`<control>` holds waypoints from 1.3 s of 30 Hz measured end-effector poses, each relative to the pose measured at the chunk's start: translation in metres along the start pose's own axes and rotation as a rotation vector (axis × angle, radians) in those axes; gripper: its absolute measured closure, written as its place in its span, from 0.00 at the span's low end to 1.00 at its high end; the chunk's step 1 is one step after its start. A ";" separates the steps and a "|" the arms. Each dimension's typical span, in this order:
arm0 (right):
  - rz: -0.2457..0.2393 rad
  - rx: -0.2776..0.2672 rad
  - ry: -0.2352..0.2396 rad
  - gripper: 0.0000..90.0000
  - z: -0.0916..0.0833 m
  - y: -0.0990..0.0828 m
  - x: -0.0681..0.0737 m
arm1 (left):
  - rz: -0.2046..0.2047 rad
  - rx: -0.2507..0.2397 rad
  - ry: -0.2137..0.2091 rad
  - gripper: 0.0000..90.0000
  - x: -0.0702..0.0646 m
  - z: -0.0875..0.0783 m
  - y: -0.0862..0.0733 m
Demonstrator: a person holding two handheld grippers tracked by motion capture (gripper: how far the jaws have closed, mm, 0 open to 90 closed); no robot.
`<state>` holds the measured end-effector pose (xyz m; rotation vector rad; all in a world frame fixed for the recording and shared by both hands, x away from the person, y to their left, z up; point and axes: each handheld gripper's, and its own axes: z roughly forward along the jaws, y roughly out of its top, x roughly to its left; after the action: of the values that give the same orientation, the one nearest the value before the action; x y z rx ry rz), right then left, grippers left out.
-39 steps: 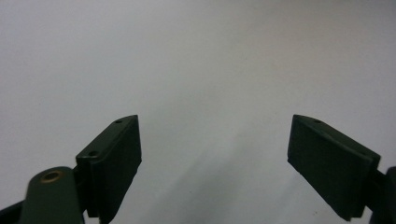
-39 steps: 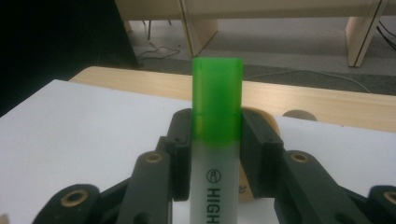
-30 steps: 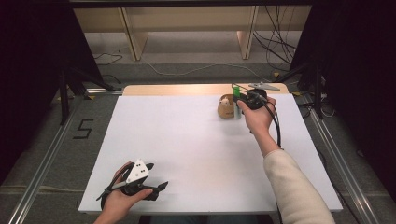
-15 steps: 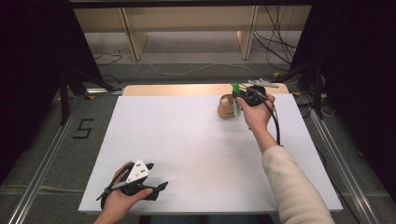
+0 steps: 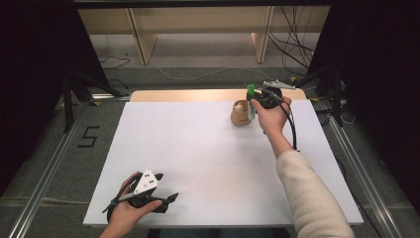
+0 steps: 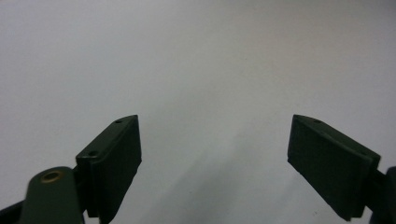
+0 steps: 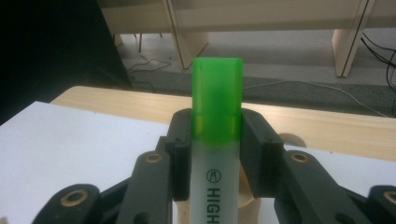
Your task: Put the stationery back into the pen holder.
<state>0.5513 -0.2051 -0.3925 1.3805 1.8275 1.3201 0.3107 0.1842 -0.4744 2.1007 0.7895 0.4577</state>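
A highlighter [image 5: 251,99] with a green cap and pale body stands upright in my right gripper [image 5: 253,103], shut on it at the far right of the white table [image 5: 198,148]. In the right gripper view the jaws clamp the highlighter [image 7: 217,102] just below its cap, my right gripper [image 7: 217,140] pointing toward the far edge. A small round wooden cup [image 5: 240,115] stands right beside it on the left; its rim [image 7: 292,138] shows behind the jaws. My left gripper [image 5: 167,187] rests at the front left, open, with nothing between its fingers [image 6: 112,158] above bare white table [image 6: 210,56].
A strip of bare wood [image 5: 198,95] runs along the table's far edge. Beyond it are pale shelf legs [image 5: 141,39] and loose cables [image 5: 297,44] on the floor. A cable [image 5: 292,124] trails from the right gripper along the forearm.
The right hand with the highlighter has shifted slightly toward the far edge, next to the cup. The left gripper has stayed still.
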 end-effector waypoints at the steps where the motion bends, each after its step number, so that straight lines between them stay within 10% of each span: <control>1: 0.001 -0.003 -0.002 0.74 0.000 0.001 0.000 | 0.000 -0.001 0.001 0.19 0.000 0.000 0.000; 39: -0.002 -0.065 -0.015 0.74 0.017 0.016 -0.002 | -0.010 -0.009 0.000 0.19 0.000 0.000 0.000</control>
<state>0.5729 -0.1999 -0.3854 1.3505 1.7598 1.3528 0.3107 0.1836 -0.4746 2.0877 0.7958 0.4557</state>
